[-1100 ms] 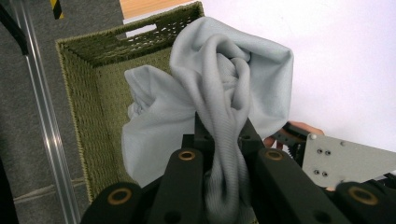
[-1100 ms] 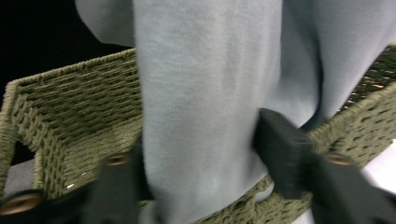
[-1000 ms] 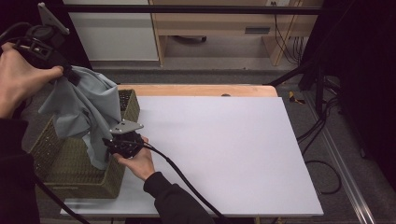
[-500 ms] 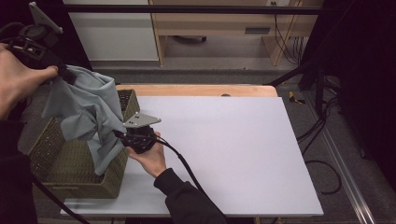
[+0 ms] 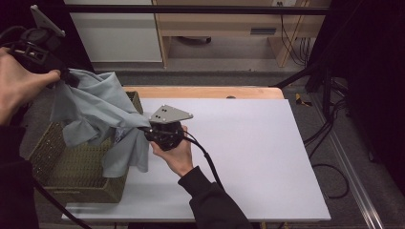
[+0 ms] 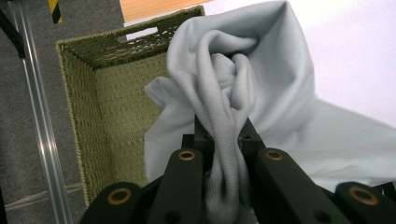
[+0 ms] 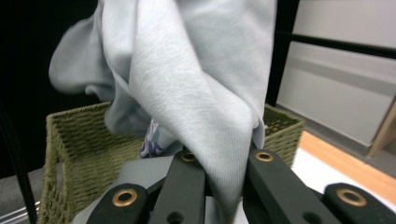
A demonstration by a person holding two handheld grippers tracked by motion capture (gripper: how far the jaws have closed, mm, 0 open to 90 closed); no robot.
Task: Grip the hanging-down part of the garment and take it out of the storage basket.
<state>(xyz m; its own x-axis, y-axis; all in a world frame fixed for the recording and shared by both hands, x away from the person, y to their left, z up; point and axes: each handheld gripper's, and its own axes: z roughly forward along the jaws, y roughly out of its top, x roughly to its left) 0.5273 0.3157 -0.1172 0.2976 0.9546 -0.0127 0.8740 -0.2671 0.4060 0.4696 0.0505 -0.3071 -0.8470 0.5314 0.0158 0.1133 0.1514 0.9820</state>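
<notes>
Since half a second ago the right gripper (image 5: 149, 133) has moved further right and up, off the basket's right edge onto the white board, dragging the cloth's lower part with it; left hand stays high at far left.

Left hand (image 5: 19, 88) raised at the upper left of the high view, above and behind the basket, gripping the left gripper (image 5: 67, 78), grey plate on top tilted. Its jaws pinch a twisted bunch of the pale grey-blue fabric garment (image 5: 98, 119); the left gripper view shows the fabric (image 6: 233, 107) squeezed between the two black jaws, basket below.

Olive-green woven rectangular basket (image 5: 71, 167) sits on the table's left end, near corner overhanging the white board. Garment hangs stretched between both grippers, above the basket, its lower flap draping over the basket's right rim.

Right hand (image 5: 174, 152) comes from bottom centre, dark sleeve, wrist bent left, holding the right gripper just right of the basket, cable trailing back along the forearm. Jaws closed on a fold of the garment (image 7: 196, 93), seen in the right gripper view.

White rectangular board (image 5: 248, 157) covers a wooden table (image 5: 205, 92). Behind: grey floor, white cabinet (image 5: 114, 33), wooden bench; cables on the right.
</notes>
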